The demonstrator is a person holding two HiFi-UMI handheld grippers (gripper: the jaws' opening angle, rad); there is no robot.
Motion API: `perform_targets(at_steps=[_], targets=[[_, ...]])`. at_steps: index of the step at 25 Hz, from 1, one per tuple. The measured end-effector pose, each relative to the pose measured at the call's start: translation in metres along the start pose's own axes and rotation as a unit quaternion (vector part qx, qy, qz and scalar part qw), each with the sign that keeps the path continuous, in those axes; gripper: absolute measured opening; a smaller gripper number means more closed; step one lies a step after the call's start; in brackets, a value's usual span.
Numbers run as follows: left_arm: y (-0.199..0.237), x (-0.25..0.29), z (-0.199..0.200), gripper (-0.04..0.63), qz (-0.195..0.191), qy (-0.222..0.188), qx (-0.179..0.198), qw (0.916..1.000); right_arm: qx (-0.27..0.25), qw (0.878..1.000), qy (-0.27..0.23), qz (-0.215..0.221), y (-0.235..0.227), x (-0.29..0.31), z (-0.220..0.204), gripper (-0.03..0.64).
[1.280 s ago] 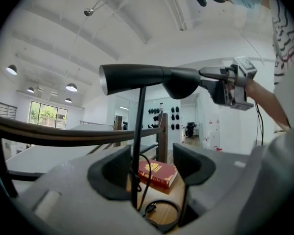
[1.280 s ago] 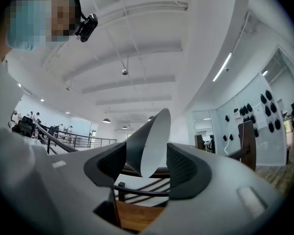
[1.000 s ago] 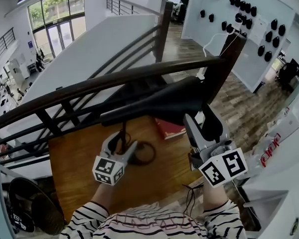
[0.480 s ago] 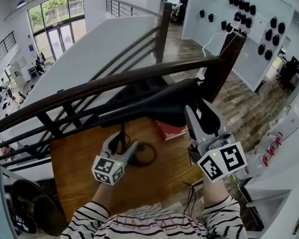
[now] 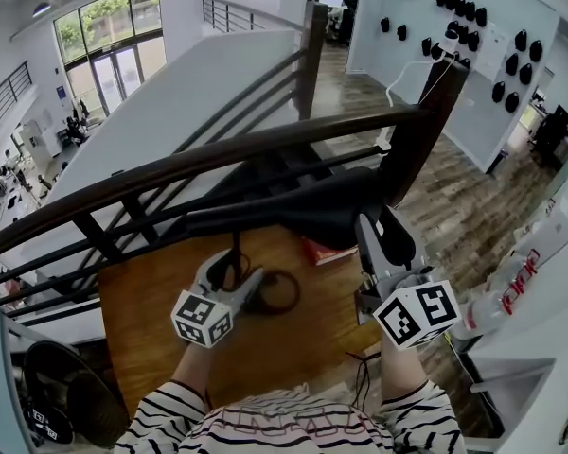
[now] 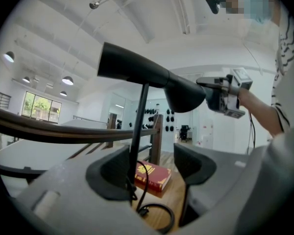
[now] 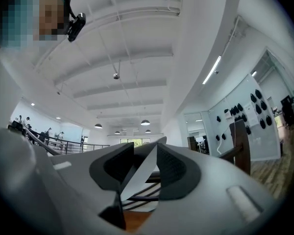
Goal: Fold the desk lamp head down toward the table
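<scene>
One desk lamp (image 5: 293, 211), one red book (image 5: 322, 250) and one looped black cable (image 5: 295, 293) sit on the single wooden table (image 5: 151, 301). Two grippers reach over that table: left gripper (image 5: 235, 270), right gripper (image 5: 383, 236).

My right claw (image 7: 145, 155) has just been closing and pinches the lamp head (image 7: 136, 180), a thin pale wedge between its pads; a wooden railing post (image 7: 240, 146) stands beyond, to the right.

The person is wearing a long-sleeved top (image 5: 265, 428) in black and white stripes. The left gripper (image 5: 235, 270) and right gripper (image 5: 382, 235) are showing pale grey moulded bodies with darker jaw pads. The left cube (image 5: 201, 318) and right cube (image 5: 417, 313) are displaying black square markers on white, and a thin black cable (image 6: 250, 128) is trailing from the right gripper.
</scene>
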State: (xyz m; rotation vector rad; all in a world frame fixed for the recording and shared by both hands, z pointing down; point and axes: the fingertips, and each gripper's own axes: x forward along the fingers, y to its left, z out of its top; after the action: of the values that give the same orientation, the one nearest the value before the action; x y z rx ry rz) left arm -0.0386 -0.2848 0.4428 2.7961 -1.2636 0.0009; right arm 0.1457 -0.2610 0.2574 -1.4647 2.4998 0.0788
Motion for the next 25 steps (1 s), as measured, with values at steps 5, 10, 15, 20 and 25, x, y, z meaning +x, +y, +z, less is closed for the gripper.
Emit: perform_targets(at_steps=[5, 10, 15, 20, 25], targets=[[-0.001, 0.002, 0.0, 0.285, -0.004, 0.002, -0.001, 1.0, 0.035, 0.999, 0.009, -0.011, -0.008, -0.003, -0.015, 0.144], [-0.001, 0.002, 0.001, 0.295, -0.01, 0.001, -0.002, 0.9999, 0.053, 0.998, 0.021, -0.037, -0.016, -0.01, -0.034, 0.175], [-0.003, 0.001, 0.0, 0.313, -0.017, 0.0, -0.006, 0.9998, 0.02, 0.995, 0.067, -0.072, -0.022, -0.017, -0.06, 0.233], [-0.003, 0.001, 0.0, 0.325, -0.023, -0.001, -0.008, 0.9997, 0.032, 0.993, 0.093, -0.071, -0.02, -0.017, -0.087, 0.233], [-0.007, 0.001, 0.002, 0.361, -0.04, -0.005, -0.014, 0.9991, 0.046, 0.991, 0.112, -0.065, -0.019, -0.019, -0.108, 0.23]])
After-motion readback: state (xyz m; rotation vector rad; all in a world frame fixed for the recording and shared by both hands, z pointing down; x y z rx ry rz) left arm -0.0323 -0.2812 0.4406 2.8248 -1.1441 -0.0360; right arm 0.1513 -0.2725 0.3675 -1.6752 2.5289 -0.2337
